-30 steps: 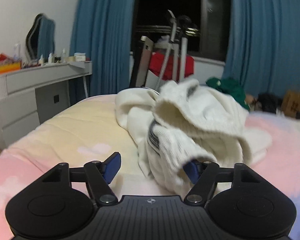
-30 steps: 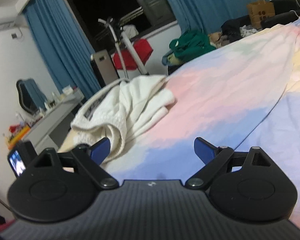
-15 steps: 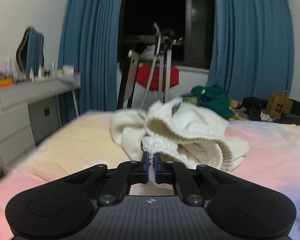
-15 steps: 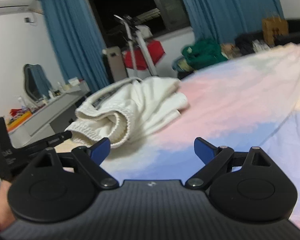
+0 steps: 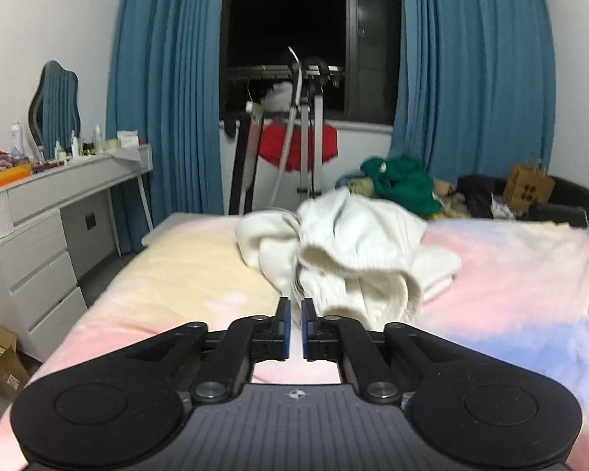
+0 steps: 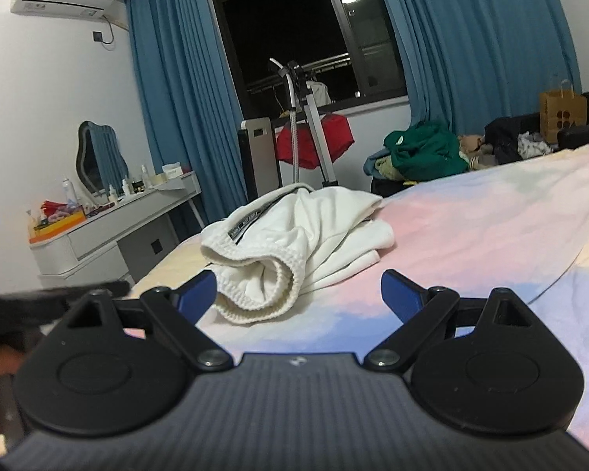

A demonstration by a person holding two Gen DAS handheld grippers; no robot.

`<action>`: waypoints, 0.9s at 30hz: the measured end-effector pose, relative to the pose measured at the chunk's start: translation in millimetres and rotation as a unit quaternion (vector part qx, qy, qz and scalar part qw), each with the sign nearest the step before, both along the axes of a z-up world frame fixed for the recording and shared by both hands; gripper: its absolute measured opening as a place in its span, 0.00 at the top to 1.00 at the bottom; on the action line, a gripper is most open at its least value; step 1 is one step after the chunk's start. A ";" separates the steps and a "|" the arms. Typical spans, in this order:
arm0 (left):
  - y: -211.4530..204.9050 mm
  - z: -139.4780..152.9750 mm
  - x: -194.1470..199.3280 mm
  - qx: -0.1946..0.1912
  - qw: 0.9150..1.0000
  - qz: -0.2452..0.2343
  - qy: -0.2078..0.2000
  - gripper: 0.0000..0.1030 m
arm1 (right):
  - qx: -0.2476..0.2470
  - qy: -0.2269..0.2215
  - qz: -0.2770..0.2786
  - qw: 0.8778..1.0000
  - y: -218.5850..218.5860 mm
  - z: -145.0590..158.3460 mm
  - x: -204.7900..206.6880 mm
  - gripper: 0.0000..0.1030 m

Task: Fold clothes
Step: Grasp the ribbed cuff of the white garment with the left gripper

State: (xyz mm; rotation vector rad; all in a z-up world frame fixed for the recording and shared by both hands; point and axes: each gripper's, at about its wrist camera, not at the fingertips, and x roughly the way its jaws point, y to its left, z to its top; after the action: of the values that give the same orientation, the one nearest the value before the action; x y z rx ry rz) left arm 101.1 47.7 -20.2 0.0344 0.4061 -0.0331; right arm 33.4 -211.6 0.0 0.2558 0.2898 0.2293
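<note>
A crumpled white garment (image 5: pixel 357 243) lies on the pastel bed (image 5: pixel 184 271), its ribbed hem rolled toward me. My left gripper (image 5: pixel 295 310) sits at the garment's near edge. Its pads stand a narrow slit apart and are easing open, and a thin strip of cloth with a dark band runs down into the slit at the tips. In the right wrist view the garment (image 6: pixel 306 219) lies just beyond my right gripper (image 6: pixel 298 286), which is wide open with nothing between its fingers. The left gripper (image 6: pixel 51 298) shows there as a black blur at the left.
A white dresser (image 5: pixel 59 212) with bottles and a mirror stands left of the bed. Past the bed's far end are a drying rack with red cloth (image 5: pixel 298 149), a green clothes pile (image 5: pixel 404 184) and a paper bag (image 5: pixel 528 188). Cardboard boxes (image 5: pixel 0 357) sit on the floor at the left.
The left gripper went from wide open to closed at the garment's edge, then drew back and rose. The right gripper rolled level and rose a little, staying open.
</note>
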 end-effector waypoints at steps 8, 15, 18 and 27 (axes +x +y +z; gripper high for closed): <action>-22.4 -25.2 53.3 0.042 0.999 0.006 0.028 0.57 | 0.032 0.025 -0.005 0.999 -6.6 -7.9 6.4 0.11; -24.6 -66.9 117.6 0.054 0.996 0.022 0.072 0.53 | 0.085 0.055 -0.015 0.995 -24.8 -22.9 17.6 0.11; -23.2 -72.6 132.4 0.037 0.997 0.012 0.063 0.50 | 0.100 0.074 -0.020 0.992 -29.3 -31.8 30.6 0.11; -26.0 -72.4 139.8 -0.013 0.999 -0.004 0.040 0.52 | 0.114 0.113 -0.008 0.987 -23.6 -46.2 51.8 0.11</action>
State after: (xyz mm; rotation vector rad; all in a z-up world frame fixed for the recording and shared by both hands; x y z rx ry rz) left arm 240.9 21.8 -92.6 0.0093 0.4857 -0.0477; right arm 85.2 -235.2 -46.1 0.5131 0.4863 0.2180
